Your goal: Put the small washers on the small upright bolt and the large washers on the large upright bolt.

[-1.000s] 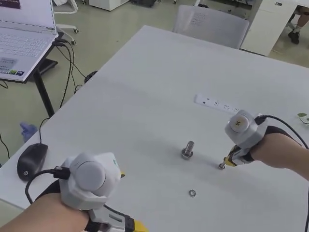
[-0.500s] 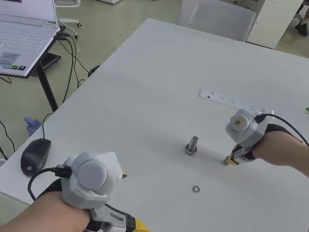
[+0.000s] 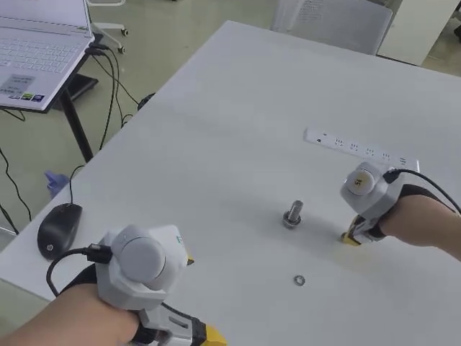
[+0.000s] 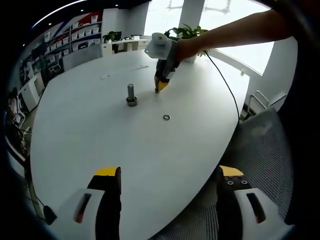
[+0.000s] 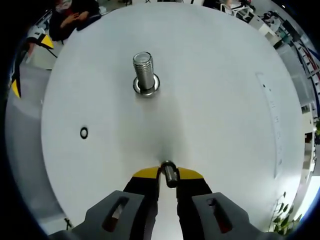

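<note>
Low in the left gripper view, our left gripper (image 4: 169, 172) has its yellow-tipped jaws spread wide with nothing between them. At the centre of the head view, the large threaded steel bolt (image 3: 292, 214) stands upright on the white table (image 3: 216, 144), with a wider metal collar around its base. Below it and apart from it, a small dark metal ring washer (image 3: 299, 280) lies flat on the tabletop. At the right, our right gripper (image 5: 167, 176) is clamped on the small steel bolt (image 5: 169, 171), down at the table surface.
</note>
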A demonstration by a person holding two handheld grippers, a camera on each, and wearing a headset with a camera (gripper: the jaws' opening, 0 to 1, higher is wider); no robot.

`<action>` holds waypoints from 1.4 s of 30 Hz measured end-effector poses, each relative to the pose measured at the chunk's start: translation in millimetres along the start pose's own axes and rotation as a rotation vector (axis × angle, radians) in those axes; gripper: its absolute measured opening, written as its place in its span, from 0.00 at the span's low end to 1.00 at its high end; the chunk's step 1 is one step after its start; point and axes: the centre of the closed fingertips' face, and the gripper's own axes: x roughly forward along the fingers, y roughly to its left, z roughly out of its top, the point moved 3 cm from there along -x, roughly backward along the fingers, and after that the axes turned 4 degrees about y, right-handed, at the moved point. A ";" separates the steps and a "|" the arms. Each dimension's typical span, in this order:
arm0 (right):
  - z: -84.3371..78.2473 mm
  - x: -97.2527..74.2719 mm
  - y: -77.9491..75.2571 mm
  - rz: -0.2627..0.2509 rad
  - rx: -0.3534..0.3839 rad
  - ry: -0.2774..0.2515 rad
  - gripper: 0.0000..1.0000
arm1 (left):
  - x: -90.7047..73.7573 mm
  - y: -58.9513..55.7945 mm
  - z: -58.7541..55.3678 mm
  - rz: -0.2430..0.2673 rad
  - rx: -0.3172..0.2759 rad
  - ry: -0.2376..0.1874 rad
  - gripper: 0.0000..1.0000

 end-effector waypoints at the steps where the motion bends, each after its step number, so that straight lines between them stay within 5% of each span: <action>1: -0.2 0.1 0.4 0.000 -0.002 0.000 0.13 | 0.8 -0.3 0.6 -0.001 0.000 -0.001 0.78; 25: -0.9 4.2 0.7 0.003 -0.001 0.003 0.14 | 3.0 0.0 0.8 -0.016 0.004 0.003 0.74; 42: 1.7 -0.8 -2.5 0.014 0.030 -0.044 0.36 | -0.1 -1.5 1.5 -0.009 0.014 0.002 0.74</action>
